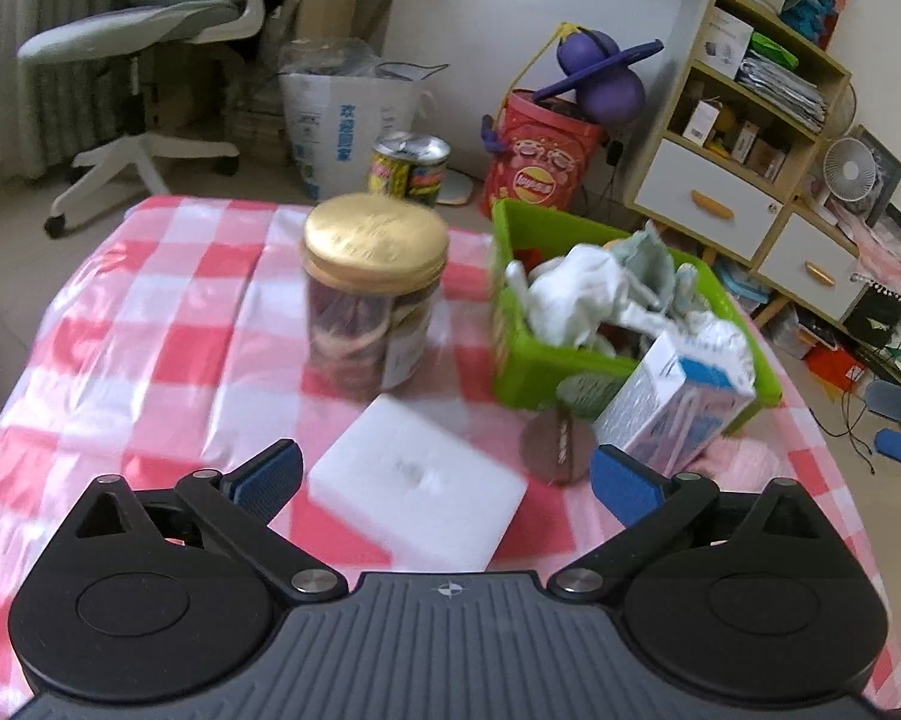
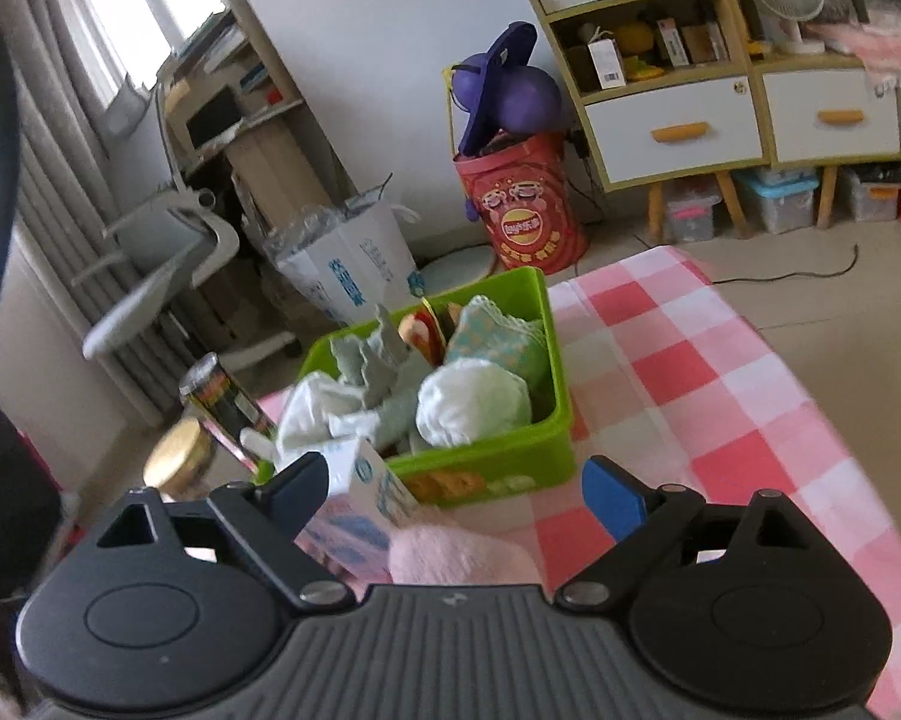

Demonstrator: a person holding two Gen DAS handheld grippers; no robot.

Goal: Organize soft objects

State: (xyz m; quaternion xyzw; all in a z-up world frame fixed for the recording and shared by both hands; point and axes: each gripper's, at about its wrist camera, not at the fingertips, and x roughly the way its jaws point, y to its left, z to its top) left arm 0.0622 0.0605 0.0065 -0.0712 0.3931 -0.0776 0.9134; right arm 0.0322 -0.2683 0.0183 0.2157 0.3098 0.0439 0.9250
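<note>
A green bin (image 1: 528, 375) (image 2: 510, 462) on the checked tablecloth holds several soft cloth items, white and pale green (image 1: 576, 294) (image 2: 468, 399). A white foam block (image 1: 417, 483) lies between the fingers of my open left gripper (image 1: 444, 474), not gripped. A pink fluffy item (image 2: 456, 558) lies just under my open right gripper (image 2: 456, 492), close to its body; it also shows in the left wrist view (image 1: 744, 456). A blue-and-white carton (image 1: 678, 402) (image 2: 360, 504) leans against the bin's front.
A gold-lidded jar (image 1: 372, 294) (image 2: 180, 462) stands left of the bin, a printed can (image 1: 411, 171) (image 2: 222, 402) behind it. A small brown round item (image 1: 558, 450) lies by the carton. Chair, shelf unit and red bucket stand on the floor beyond the table.
</note>
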